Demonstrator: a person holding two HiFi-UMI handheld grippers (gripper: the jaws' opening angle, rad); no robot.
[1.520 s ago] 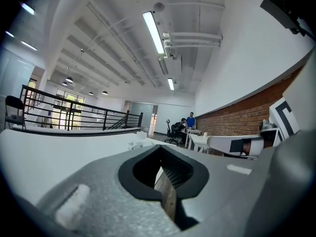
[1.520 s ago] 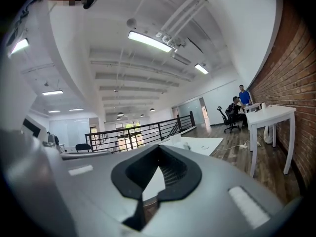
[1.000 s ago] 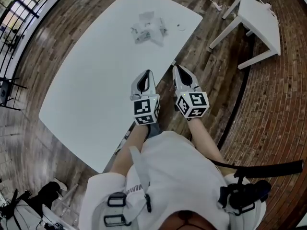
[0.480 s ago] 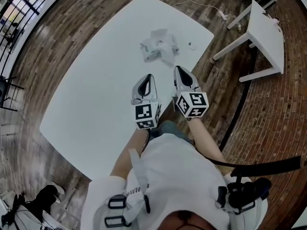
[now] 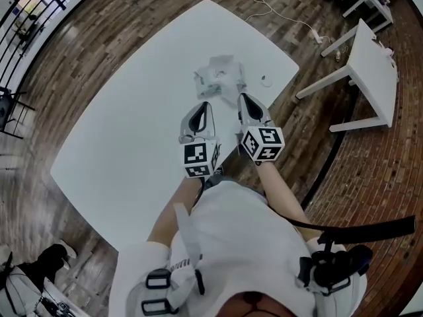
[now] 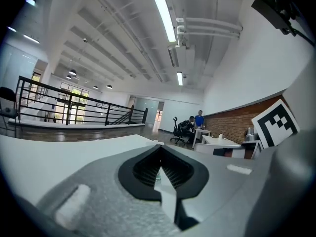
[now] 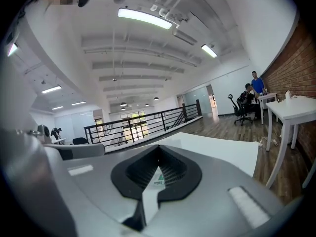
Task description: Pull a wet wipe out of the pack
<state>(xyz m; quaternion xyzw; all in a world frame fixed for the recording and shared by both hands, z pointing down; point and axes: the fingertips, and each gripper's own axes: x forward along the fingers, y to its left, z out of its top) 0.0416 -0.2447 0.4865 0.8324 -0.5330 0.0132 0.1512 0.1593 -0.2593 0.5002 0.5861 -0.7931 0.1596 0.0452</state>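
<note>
At the table's (image 5: pixel 125 137) near edge, over which I am working, the left gripper (image 5: pixel 204 106) and the right gripper (image 5: pixel 242 98) stick out side by side above the white top, each with its marker cube towards me. Both are closed. In each gripper's own view the tips meet at a point and only the diamond-shaped hollow between the black pads (image 7: pixel 129 174) stays clear. Neither one holds anything or touches anything I can see.

Just beyond the tips, towards the table's far right corner, lies the wet wipe pack (image 5: pixel 219 76), a crumpled whitish heap. A sliver of it with green print shows through the right gripper's hollow. A small white round thing (image 5: pixel 266 80) sits between the pack and the right edge. Past the table a white cable (image 5: pixel 285 16) trails over the wooden floor, and a second white table (image 5: pixel 378 65) stands off to the right.

A second ago the pack lay well ahead of both grippers. They have since moved forward together, and their tips are now nearly at it.
</note>
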